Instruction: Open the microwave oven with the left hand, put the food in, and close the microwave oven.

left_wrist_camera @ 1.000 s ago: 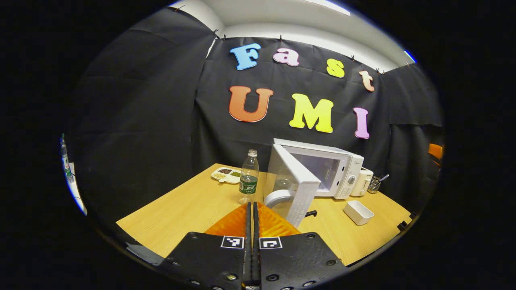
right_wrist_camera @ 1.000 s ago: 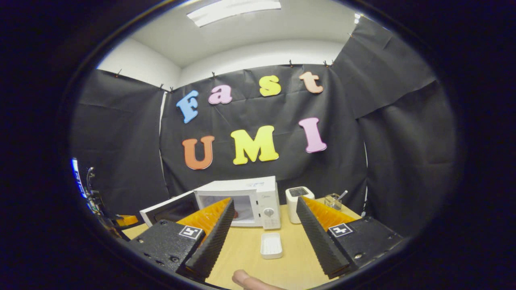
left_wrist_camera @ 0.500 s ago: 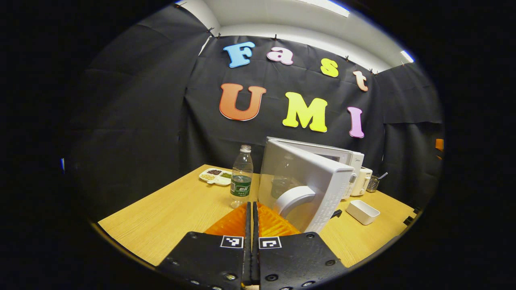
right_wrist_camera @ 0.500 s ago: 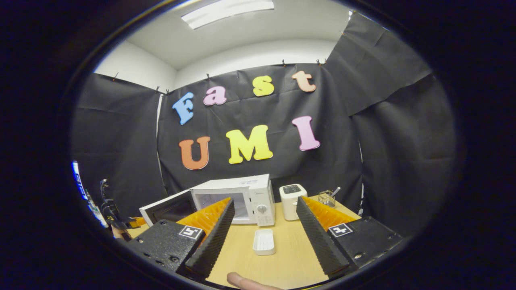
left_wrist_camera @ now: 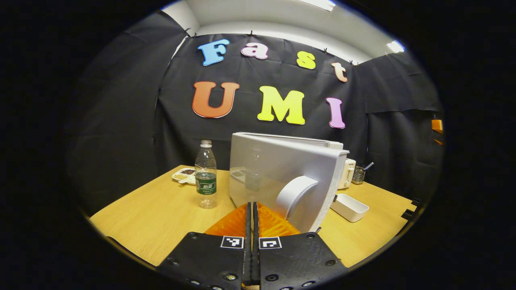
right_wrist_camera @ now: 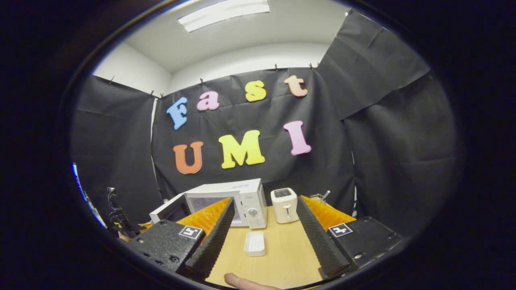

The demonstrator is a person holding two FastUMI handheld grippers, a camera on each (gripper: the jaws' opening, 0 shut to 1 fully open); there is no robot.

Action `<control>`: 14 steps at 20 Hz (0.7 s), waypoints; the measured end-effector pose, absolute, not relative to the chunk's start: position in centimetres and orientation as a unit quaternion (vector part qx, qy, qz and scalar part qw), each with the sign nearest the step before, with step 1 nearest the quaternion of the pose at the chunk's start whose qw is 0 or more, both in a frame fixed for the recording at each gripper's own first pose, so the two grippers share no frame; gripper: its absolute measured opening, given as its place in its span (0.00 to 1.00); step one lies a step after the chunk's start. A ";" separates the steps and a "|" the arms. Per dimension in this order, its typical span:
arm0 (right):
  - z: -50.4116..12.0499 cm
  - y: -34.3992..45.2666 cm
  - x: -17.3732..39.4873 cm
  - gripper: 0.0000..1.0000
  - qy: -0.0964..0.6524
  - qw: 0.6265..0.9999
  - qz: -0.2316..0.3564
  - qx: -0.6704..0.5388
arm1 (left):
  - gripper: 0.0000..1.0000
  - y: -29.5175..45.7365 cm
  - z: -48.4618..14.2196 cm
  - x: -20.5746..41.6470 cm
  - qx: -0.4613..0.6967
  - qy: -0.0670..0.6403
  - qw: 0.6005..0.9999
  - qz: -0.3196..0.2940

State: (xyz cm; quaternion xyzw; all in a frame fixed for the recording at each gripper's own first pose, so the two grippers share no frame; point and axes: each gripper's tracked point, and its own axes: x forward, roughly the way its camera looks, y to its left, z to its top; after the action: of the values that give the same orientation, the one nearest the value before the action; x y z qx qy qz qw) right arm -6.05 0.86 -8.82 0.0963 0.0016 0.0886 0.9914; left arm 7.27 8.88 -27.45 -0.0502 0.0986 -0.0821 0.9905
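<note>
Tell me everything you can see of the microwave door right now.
The microwave door is white and looks like plastic, with a curved white handle near its free edge. It is hinged on the microwave's left and stands partly open, swung toward closing. In the left gripper view its outer face is toward the camera. In the right gripper view the dark window side shows, angled off the microwave. The left hand-held gripper, shut, sits just before it; contact is unclear.
</note>
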 end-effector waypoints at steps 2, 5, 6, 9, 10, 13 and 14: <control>-9.1 0.5 -6.1 0.98 0.005 0.992 0.088 0.095 | 0.00 6.9 -27.0 7.7 -0.046 0.085 0.990 -0.103; -8.9 -0.4 -5.9 0.98 0.003 0.992 0.082 0.095 | 0.00 3.8 -27.1 8.8 -0.040 0.082 0.987 -0.133; -9.0 -0.5 -5.9 0.98 0.003 0.992 0.080 0.095 | 0.00 2.8 -27.4 9.1 -0.036 0.085 0.986 -0.141; -8.8 -0.8 -5.8 0.98 0.001 0.992 0.083 0.097 | 0.00 -0.1 -27.6 10.7 -0.019 0.085 0.983 -0.160; -8.8 -0.9 -5.7 0.98 -0.001 0.992 0.084 0.097 | 0.00 -1.2 -27.9 11.5 -0.018 0.087 0.982 -0.168; -9.0 -1.1 -5.3 0.98 0.000 0.992 0.086 0.098 | 0.00 -3.8 -28.1 13.6 -0.019 0.095 0.978 -0.185; -9.1 -1.1 -5.3 0.98 0.001 0.991 0.087 0.098 | 0.00 -4.7 -28.1 14.6 -0.024 0.097 0.977 -0.188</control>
State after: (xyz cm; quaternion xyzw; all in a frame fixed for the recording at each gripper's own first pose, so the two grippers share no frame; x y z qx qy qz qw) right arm -5.31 -1.12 -9.13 0.0980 0.0008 0.0867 0.9914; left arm 14.57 -4.68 -28.11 -0.0239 0.0966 -0.1879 0.9771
